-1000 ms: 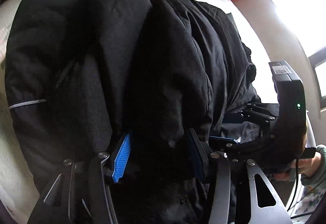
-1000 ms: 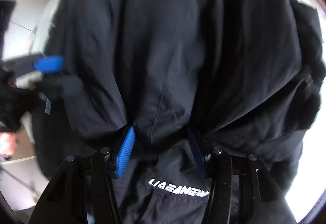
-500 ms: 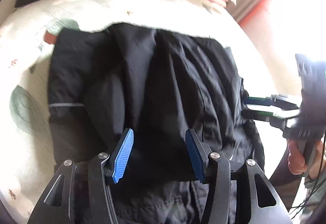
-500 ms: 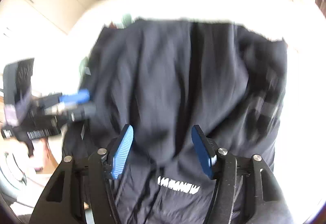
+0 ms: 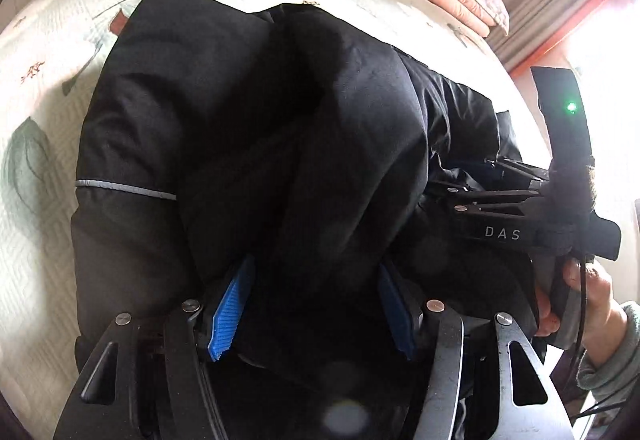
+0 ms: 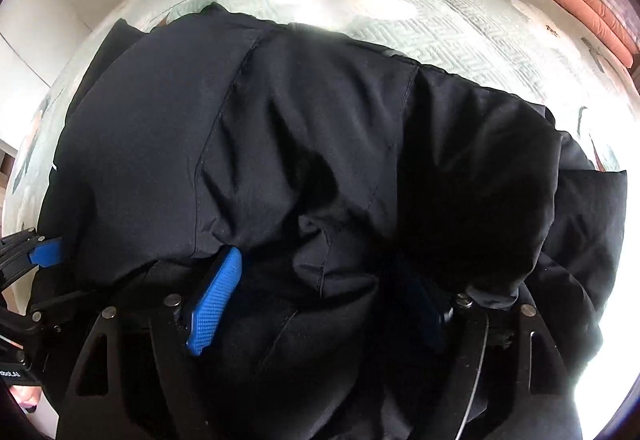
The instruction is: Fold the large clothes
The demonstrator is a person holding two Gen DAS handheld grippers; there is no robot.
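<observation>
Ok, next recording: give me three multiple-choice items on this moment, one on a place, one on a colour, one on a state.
1. Where does the black jacket lie?
A. on the floral bedspread
B. on a chair
C. on a hanger

2. What colour are the pads of the left hand-held gripper?
A. red
B. blue
C. white

3. How is the jacket?
A. spread flat
B. bunched in puffy folds
C. rolled into a tight bundle

Key: 1 A, the bedspread shows all round the jacket; 2 B, both wrist views show blue ribbed pads; 3 B, thick ridges rise between the fingers of the left gripper and of the right hand-held gripper.
</observation>
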